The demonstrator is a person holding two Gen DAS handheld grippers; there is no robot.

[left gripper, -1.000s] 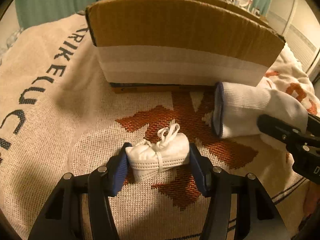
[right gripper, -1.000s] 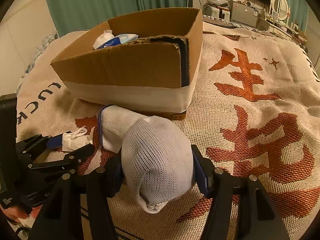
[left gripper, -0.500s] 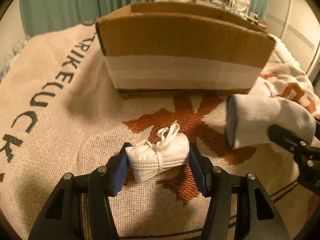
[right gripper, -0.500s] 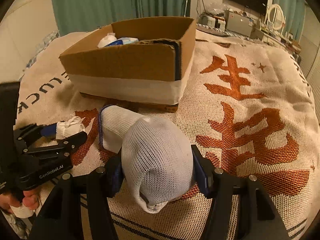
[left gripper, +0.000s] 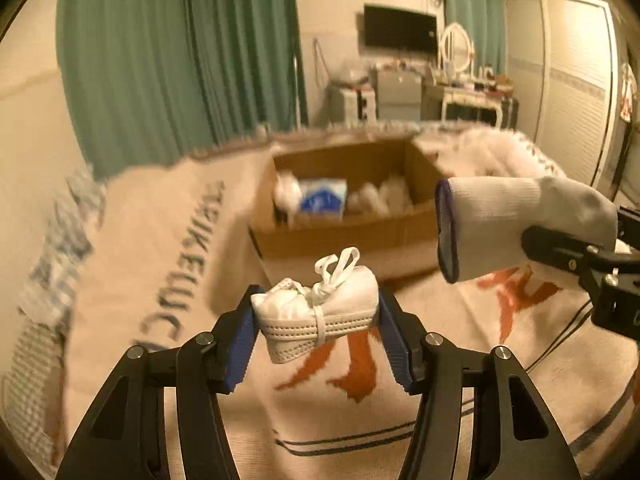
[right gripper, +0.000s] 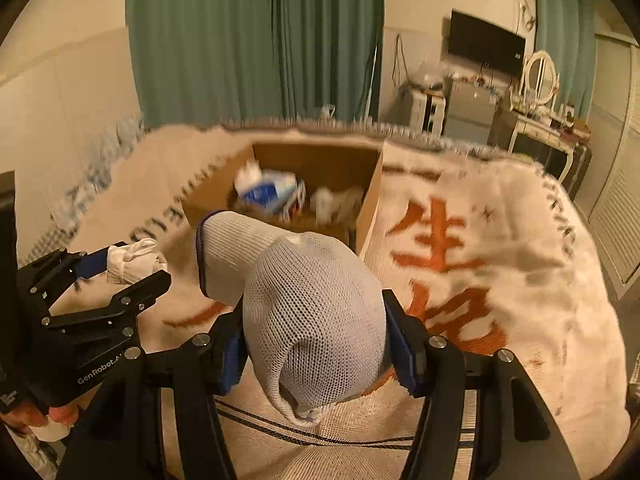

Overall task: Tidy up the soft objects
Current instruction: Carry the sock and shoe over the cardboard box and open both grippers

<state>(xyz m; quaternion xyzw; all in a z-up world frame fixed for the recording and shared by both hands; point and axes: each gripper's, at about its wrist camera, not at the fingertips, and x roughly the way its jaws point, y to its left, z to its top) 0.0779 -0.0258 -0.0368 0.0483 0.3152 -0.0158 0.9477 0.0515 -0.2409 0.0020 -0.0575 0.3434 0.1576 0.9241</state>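
Note:
My left gripper [left gripper: 316, 316] is shut on a small folded white face mask [left gripper: 320, 312] tied with its own strap, held in the air above the bed. At the right of the left wrist view hangs a rolled white sock [left gripper: 516, 220] with a dark cuff. My right gripper [right gripper: 314, 336] is shut on that rolled sock [right gripper: 308, 320]. The masked left gripper [right gripper: 132, 264] shows at the left of the right wrist view. Ahead of both stands an open cardboard box [left gripper: 344, 236] holding a blue-and-white packet [left gripper: 322, 200] and white soft items [left gripper: 380, 200].
The box [right gripper: 372, 208] sits on a cream knitted blanket [right gripper: 500, 280] with orange characters and black lettering, spread over a bed. Green curtains [left gripper: 180, 60], a wall television [left gripper: 400, 28], a dressing table with a mirror [left gripper: 472, 96] and a wardrobe [left gripper: 572, 80] lie beyond.
Both grippers rose off the blanket with the mask and the sock still gripped. The views tipped up, so the box's inside and the room behind now show.

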